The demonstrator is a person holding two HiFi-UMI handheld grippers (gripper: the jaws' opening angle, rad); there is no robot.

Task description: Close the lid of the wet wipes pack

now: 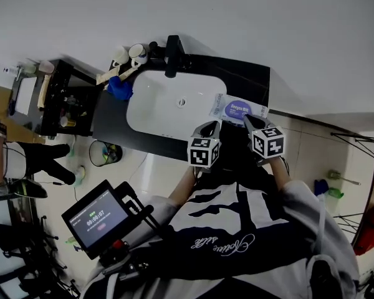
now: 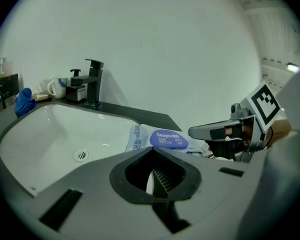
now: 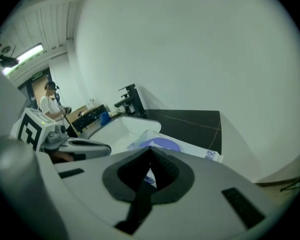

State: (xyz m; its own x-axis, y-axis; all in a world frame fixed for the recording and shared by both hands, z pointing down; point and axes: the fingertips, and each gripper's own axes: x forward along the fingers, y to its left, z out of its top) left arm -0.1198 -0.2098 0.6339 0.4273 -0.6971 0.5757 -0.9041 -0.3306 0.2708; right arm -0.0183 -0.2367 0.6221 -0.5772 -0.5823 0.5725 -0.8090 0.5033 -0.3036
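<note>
both the left gripper (image 1: 210, 126) and right gripper (image 1: 249, 119) are clenched on nothing, just short of the wipes pack (image 1: 237, 109) beside the sink (image 1: 156, 98), so press squarely down on its purple lid (image 2: 168, 139).

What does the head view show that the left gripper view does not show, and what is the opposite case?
Only the head view: a black device with a lit screen near the person's dark patterned shirt, and the left hand-held gripper seen from above. Only the left gripper view: the ridged pad inside that gripper's own shut jaws, and the right hand-held gripper seen from the side. Both: the white sink basin, the black faucet, the blue cloth and the pale wet wipes pack with a blue oval lid.
</note>
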